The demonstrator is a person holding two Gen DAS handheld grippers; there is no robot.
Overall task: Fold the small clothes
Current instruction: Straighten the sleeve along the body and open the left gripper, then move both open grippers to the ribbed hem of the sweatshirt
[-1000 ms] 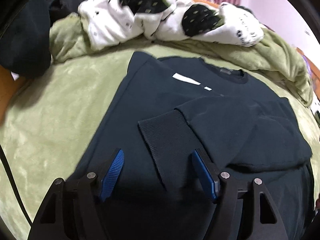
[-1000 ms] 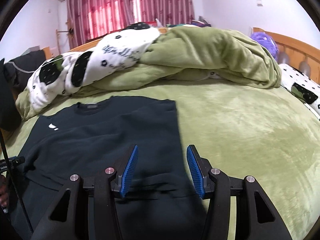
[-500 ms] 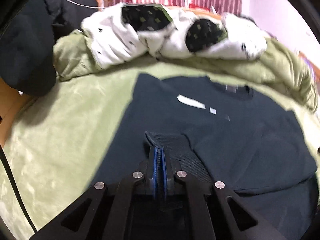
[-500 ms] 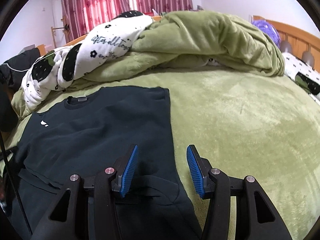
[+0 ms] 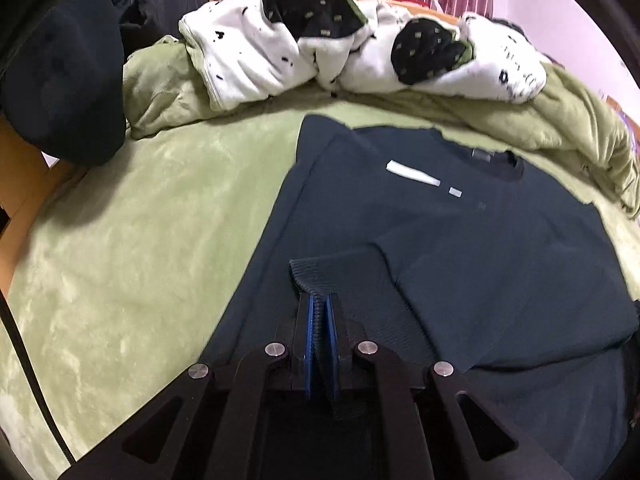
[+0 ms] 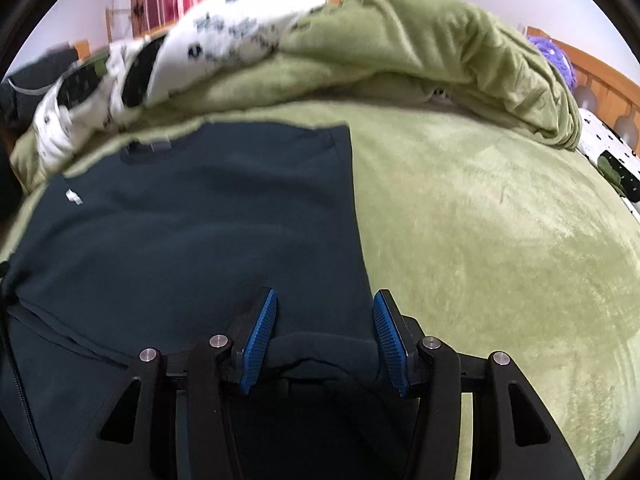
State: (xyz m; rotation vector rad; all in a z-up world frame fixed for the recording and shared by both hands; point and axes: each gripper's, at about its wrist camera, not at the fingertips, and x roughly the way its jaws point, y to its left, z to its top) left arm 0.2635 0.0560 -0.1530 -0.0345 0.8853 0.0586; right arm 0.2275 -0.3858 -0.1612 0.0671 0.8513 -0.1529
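A dark navy sweatshirt (image 5: 480,248) lies flat on a green bed, collar at the far end, with one sleeve folded across its body. My left gripper (image 5: 319,304) is shut on the ribbed cuff (image 5: 320,276) of that sleeve. In the right wrist view the sweatshirt (image 6: 200,220) fills the left half. My right gripper (image 6: 324,312) is open and straddles a fold of the sweatshirt's right edge (image 6: 320,344), which bunches between the blue pads.
A white and black patterned blanket (image 5: 360,56) and a bunched green duvet (image 6: 420,48) lie along the far side. Dark clothing (image 5: 60,80) is piled at the left by the wooden bed frame (image 5: 24,184). Bare green bedding (image 6: 500,240) lies right of the sweatshirt.
My left gripper closed on the sleeve cuff and now holds it. My right gripper moved forward and down, so the sweatshirt's right edge sits between its open pads.
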